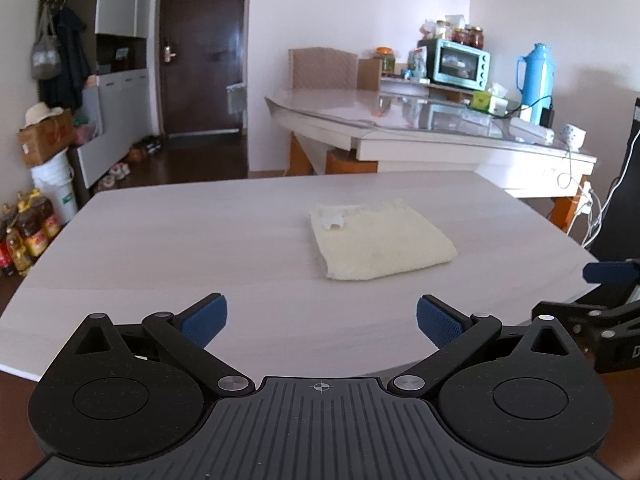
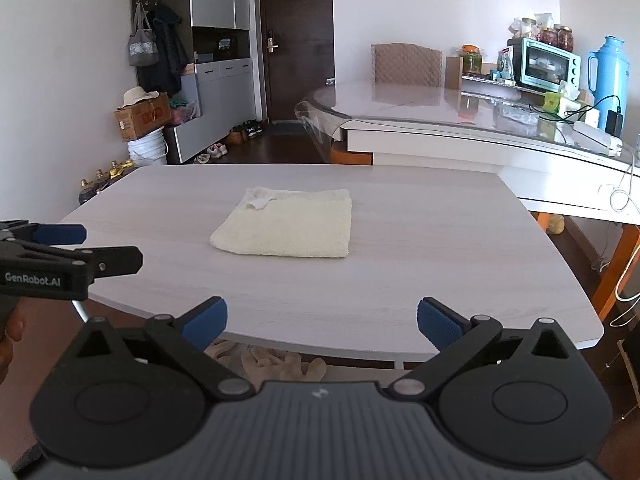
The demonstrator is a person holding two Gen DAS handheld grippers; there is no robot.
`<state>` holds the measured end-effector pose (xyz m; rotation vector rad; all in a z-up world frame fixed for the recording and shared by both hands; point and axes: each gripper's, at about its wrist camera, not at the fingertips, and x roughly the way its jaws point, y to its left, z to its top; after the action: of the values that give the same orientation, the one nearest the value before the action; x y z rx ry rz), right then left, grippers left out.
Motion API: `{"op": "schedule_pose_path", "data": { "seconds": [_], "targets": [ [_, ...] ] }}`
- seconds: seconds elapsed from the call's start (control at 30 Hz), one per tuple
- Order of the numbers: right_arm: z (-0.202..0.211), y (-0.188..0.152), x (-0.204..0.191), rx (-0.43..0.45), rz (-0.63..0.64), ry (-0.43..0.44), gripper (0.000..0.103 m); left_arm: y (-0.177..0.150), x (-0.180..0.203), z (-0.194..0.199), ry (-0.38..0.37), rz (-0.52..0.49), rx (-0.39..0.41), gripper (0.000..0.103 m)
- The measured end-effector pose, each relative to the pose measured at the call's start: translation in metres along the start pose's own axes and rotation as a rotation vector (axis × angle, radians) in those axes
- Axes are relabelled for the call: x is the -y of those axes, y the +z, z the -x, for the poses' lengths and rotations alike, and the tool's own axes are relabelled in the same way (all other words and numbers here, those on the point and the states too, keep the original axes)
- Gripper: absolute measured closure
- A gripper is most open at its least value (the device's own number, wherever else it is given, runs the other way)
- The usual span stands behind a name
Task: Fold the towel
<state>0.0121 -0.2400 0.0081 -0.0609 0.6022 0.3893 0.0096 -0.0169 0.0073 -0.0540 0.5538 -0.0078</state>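
A cream towel (image 1: 380, 240) lies folded into a small rectangle on the pale wooden table (image 1: 160, 240), with a white label showing at its far left corner. It also shows in the right wrist view (image 2: 288, 228). My left gripper (image 1: 322, 320) is open and empty, held back near the table's front edge, well short of the towel. My right gripper (image 2: 322, 320) is open and empty, also over the front edge. The right gripper's blue finger shows at the right edge of the left wrist view (image 1: 608, 272). The left gripper shows at the left of the right wrist view (image 2: 60, 248).
A glass-topped dining table (image 2: 460, 120) stands behind, with a teal oven (image 2: 548, 64), a blue flask (image 2: 610, 72) and cables. A chair (image 2: 406, 64), cabinets, a box, a bucket and oil bottles (image 1: 28, 232) stand at the left. Cloth lies on the floor under the table (image 2: 276, 360).
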Motion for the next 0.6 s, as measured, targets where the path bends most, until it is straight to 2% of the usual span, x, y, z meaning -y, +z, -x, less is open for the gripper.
{"op": "schedule_pose_path", "data": {
  "seconds": [0.13, 0.27, 0.6],
  "targets": [
    [-0.004, -0.004, 0.002, -0.026, -0.034, 0.036, 0.0, -0.001, 0.002, -0.002, 0.009, -0.012, -0.021, 0.0],
    [-0.007, -0.008, -0.002, -0.039, -0.019, 0.026, 0.0, -0.002, 0.003, -0.004, 0.059, -0.023, -0.034, 0.0],
    [-0.002, -0.014, -0.006, -0.038, -0.025, 0.042, 0.0, -0.007, 0.0, -0.002, 0.057, -0.007, -0.032, 0.0]
  ]
}}
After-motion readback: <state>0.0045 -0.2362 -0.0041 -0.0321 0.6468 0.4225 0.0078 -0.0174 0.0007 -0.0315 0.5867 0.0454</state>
